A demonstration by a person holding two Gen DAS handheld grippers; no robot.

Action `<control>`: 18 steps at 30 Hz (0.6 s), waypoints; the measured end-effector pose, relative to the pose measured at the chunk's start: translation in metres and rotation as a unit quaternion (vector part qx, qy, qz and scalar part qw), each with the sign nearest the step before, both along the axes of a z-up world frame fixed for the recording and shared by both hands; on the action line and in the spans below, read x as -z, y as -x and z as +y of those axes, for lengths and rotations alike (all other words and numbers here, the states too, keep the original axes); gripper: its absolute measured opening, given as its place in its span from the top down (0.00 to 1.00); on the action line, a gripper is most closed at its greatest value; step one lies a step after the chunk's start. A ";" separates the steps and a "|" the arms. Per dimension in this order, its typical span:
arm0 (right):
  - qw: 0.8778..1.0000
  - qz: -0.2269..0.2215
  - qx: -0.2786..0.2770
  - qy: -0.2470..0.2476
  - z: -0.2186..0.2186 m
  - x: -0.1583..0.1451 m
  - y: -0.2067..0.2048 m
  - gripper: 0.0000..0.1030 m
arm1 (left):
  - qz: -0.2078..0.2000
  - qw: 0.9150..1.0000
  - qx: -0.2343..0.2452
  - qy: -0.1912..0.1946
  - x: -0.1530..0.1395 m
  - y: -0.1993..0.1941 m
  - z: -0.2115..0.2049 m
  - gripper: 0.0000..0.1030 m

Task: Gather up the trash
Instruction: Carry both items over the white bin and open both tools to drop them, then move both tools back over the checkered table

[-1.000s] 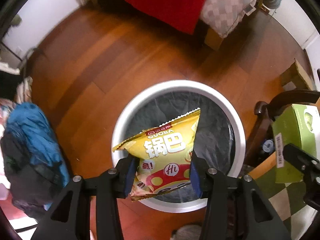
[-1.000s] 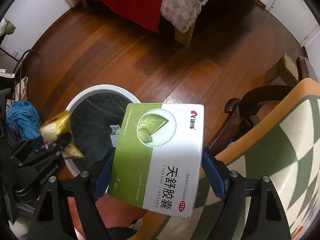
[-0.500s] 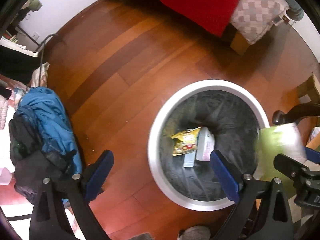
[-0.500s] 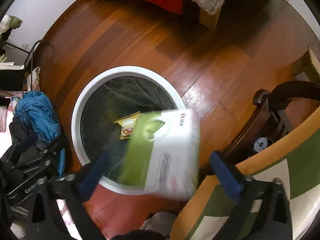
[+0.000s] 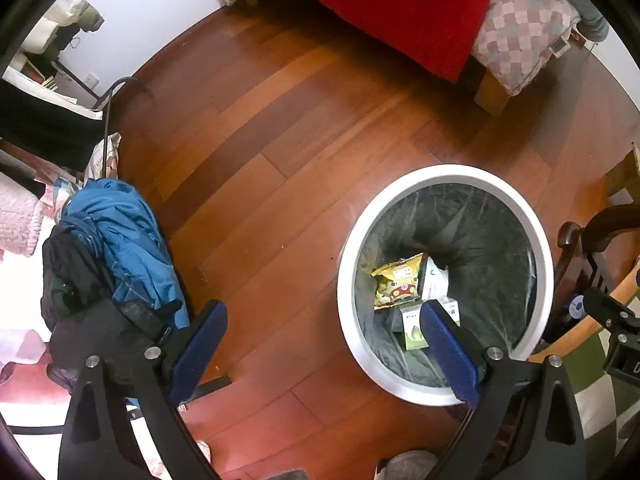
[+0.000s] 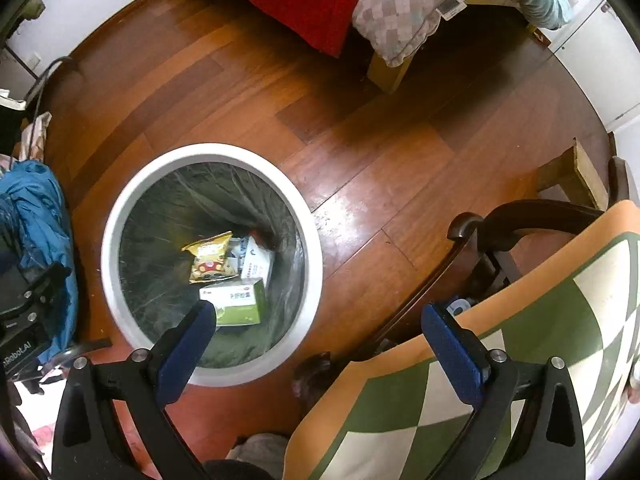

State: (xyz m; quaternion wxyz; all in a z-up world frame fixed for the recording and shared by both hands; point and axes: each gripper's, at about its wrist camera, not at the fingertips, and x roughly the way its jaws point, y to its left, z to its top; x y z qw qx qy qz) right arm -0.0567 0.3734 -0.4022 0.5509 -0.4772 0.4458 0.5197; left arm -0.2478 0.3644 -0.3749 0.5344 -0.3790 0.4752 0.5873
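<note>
Bedroom with reddish wood floor (image 5: 280, 128), red bedspread (image 5: 400, 4) hanging off the bed up top, blue jacket (image 5: 120, 240) heaped at the left. White-rimmed trash bin (image 6: 120, 216) standing on the floor beside a dark wooden chair (image 6: 520, 216) and a green-and-white checked tabletop (image 6: 540, 340).

Left gripper (image 5: 320, 344) spread wide, nothing between the blue pads, hanging above floor and bin rim. Right gripper (image 6: 320, 344) likewise wide open and empty, poised above the gap between bin and table edge.

Down in the black liner: yellow snack bag (image 6: 210, 258), green medicine box (image 6: 240, 304) just in front of it, white carton (image 6: 256, 264) alongside, possibly one more scrap behind, too dim to say.

Drop step judged done for both items. Next move likely a turn back toward the table or floor for further trash; none visible from either wrist camera, so a fresh search needed first.
</note>
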 end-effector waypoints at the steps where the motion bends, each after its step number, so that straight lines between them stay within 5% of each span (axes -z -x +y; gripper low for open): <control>1: 1.000 0.000 0.001 -0.003 -0.002 -0.003 0.000 0.00 | 0.000 1.000 0.000 -0.003 -0.003 0.000 -0.002 0.05; 10: 0.999 0.014 0.014 -0.051 -0.027 -0.061 -0.011 0.00 | -0.004 0.998 0.018 -0.055 -0.064 -0.008 -0.026 0.05; 18: 0.991 0.019 0.032 -0.126 -0.072 -0.146 -0.040 0.00 | -0.019 0.991 0.055 -0.119 -0.136 -0.037 -0.059 0.05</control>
